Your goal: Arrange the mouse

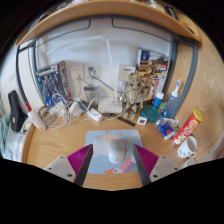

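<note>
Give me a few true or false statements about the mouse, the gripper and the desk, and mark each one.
1. The mouse lies between the gripper fingers. True.
2. The mouse is black. False: it is white or light grey.
3. The mouse rests on a pale mouse pad. True.
4. The fingers are clamped shut on the mouse. False: they stand open, with gaps either side.
5. A white mug stands to the right of the fingers. True.
</note>
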{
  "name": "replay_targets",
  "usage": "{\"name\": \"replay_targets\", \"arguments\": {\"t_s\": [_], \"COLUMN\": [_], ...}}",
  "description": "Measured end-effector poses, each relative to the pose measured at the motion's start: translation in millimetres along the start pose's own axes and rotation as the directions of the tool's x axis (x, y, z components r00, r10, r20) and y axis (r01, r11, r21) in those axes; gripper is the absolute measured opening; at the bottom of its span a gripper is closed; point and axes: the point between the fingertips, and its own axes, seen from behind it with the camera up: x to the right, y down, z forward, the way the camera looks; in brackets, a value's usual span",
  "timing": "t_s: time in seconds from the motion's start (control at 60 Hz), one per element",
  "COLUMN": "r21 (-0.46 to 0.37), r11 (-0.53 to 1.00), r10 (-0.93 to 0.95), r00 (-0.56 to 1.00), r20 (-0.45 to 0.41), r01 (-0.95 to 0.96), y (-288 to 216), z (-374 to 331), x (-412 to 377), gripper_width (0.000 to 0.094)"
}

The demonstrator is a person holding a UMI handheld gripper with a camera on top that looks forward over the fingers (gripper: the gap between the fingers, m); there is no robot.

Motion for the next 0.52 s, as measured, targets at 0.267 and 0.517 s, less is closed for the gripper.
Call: {"name": "replay_targets", "arguments": {"t_s": [0.267,0.517], "r21": [0.075,0.099], "r11": [0.996,0.994], "r10": [0.041,0.063], "r00": [0.999,0.996], "r20": [-0.026,-0.069], "r01": [-0.039,-0.056], "y": [-19.4,-6.1], "z": [-77.0,-120.4], "x": [-22.5,-33.9], "gripper_width": [0.08,0.0797]}}
